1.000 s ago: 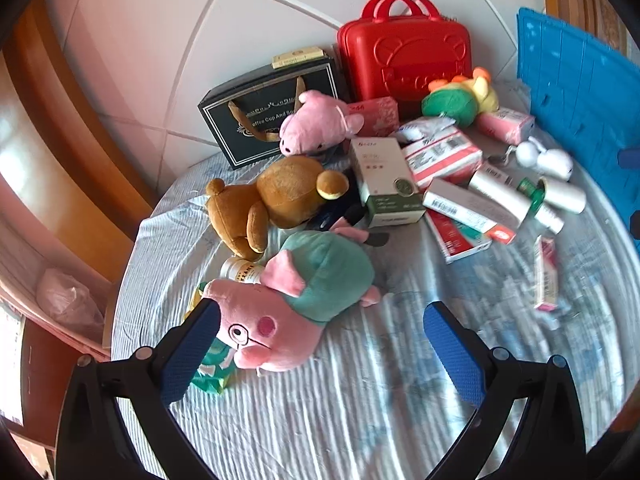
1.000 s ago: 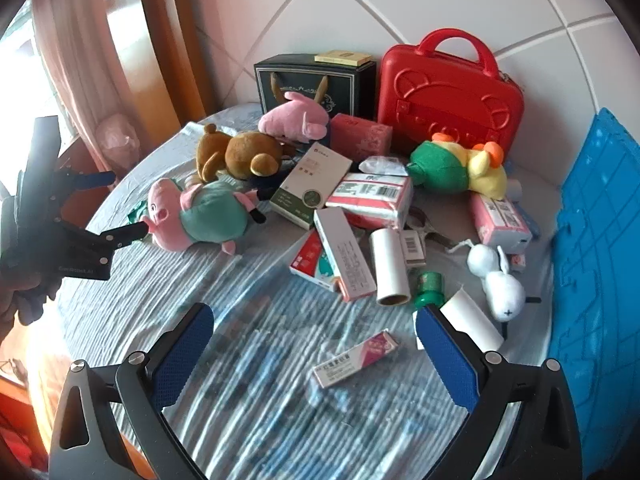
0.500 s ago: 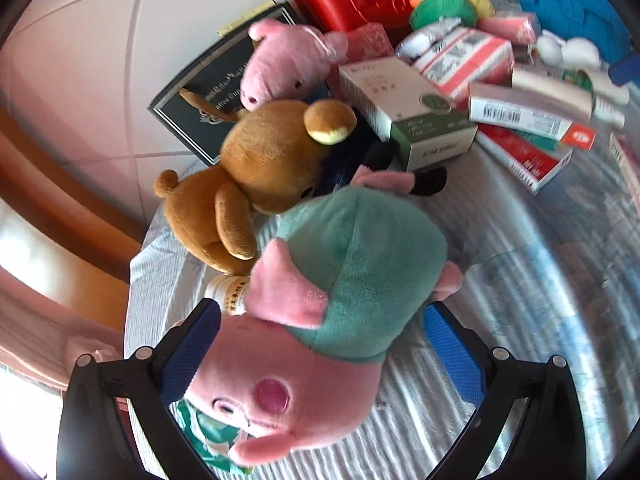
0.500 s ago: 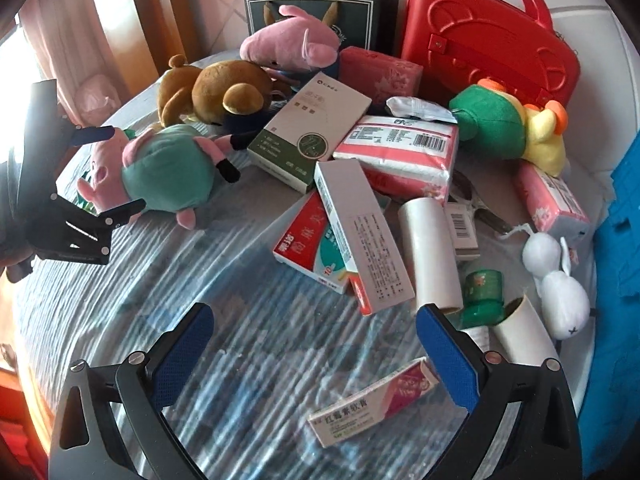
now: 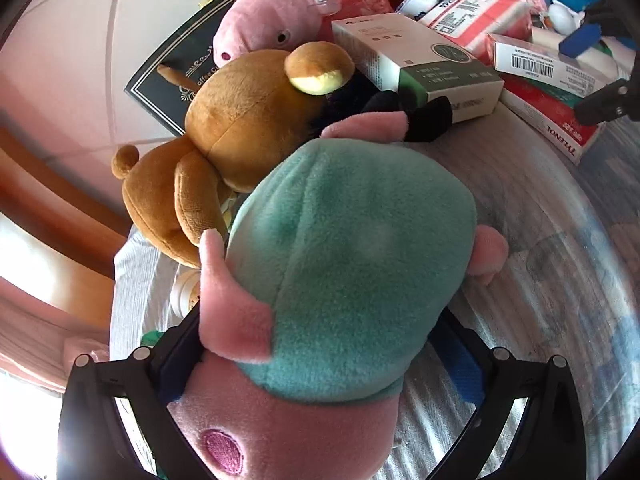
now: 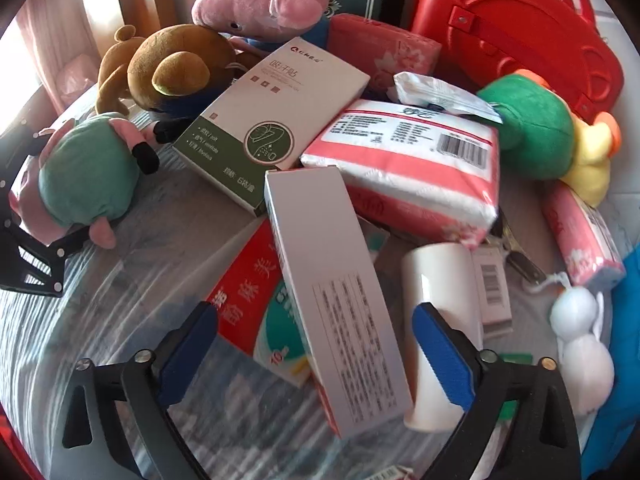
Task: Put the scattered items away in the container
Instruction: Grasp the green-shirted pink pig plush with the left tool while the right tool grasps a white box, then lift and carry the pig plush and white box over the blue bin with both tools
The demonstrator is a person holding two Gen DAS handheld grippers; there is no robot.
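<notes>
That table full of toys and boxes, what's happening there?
A person with a claw in each hand is tidying. The left claw straddles the pig plush in the green dress, not visibly clamped. The right claw hangs open around a long white box. Both still lie on the table.

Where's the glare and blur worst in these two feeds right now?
Left wrist view: blown-out white glare at the lower left edge, washing over the left tongs arm; the pig plush fills the frame, soft up close. Right wrist view: window glare at the upper left; the striped cloth looks smeared; strong fisheye bending at the red case.
</notes>
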